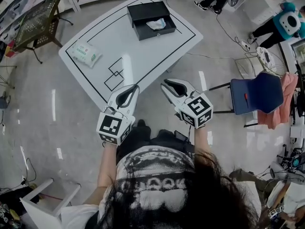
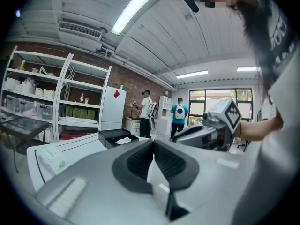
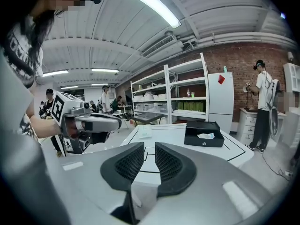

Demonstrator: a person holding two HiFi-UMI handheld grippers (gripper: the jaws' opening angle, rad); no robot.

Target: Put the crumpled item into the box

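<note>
A black box lies open at the far end of the white table, and a crumpled white item rests inside it. Both show again in the right gripper view: the box with the crumpled item. The left gripper view has the box far off. My left gripper is shut and holds nothing, hovering at the table's near edge. My right gripper hangs beside it off the near corner, jaws narrowly parted and empty.
A green-and-white tissue packet lies on the table's left side. A blue chair stands to the right, a wire cart at the far left, a white stool near my left. People stand beyond the table.
</note>
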